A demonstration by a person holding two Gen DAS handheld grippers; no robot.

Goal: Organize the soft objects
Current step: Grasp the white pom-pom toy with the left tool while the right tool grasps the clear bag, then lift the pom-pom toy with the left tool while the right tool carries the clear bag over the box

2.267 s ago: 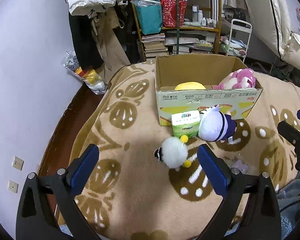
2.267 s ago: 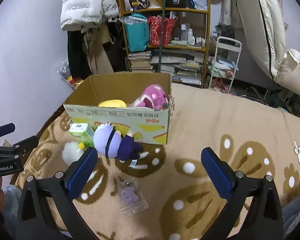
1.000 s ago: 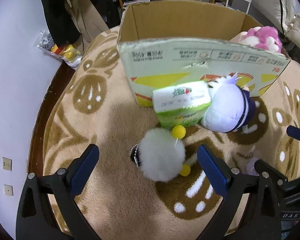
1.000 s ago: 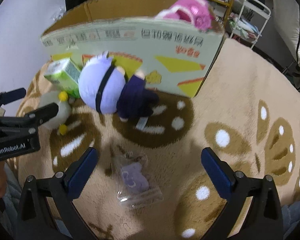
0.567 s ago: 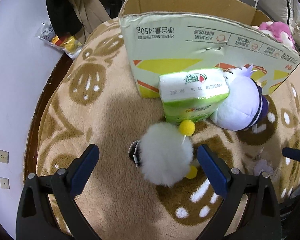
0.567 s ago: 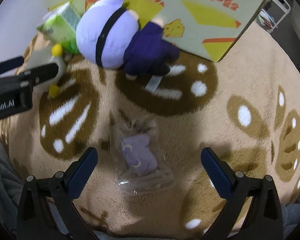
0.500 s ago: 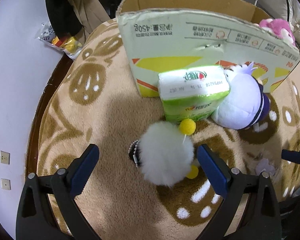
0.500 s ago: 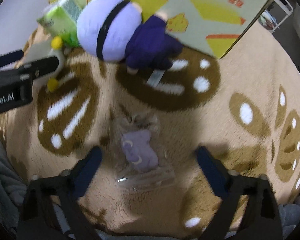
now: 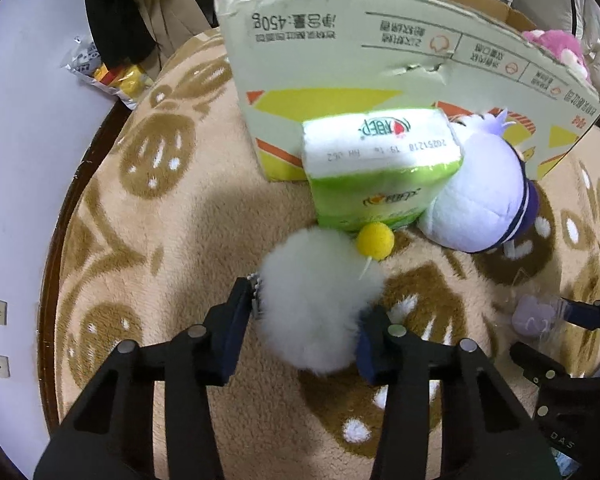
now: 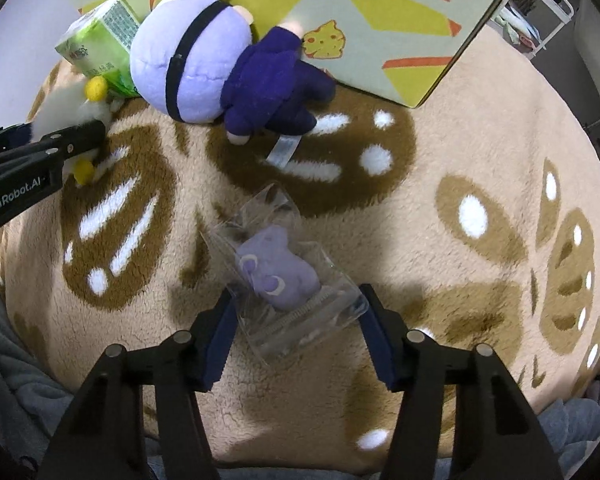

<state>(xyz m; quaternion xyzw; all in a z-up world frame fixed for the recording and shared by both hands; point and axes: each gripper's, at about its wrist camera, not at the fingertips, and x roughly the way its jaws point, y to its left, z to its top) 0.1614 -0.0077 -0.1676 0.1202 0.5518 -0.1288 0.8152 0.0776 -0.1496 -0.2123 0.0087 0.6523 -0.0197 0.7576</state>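
Now both grippers are down on the blanket (image 9: 148, 240) beside the box (image 9: 340, 60), each on its own soft thing. The left gripper (image 9: 304, 320) has its pads pressed into either side of the white puff (image 9: 320, 300), squeezing the fur, so it looks gripped for a lift. The right gripper (image 10: 296, 328) has its pads against the two edges of the clear bag (image 10: 296, 304) holding a small purple toy (image 10: 276, 272); they touch the plastic, but I cannot tell whether it is firmly pinched. A purple doll (image 10: 204, 64) and a green pack (image 9: 380, 168) lean on the box front, well placed for later picks. A pink plush (image 9: 556, 48) already sits inside.
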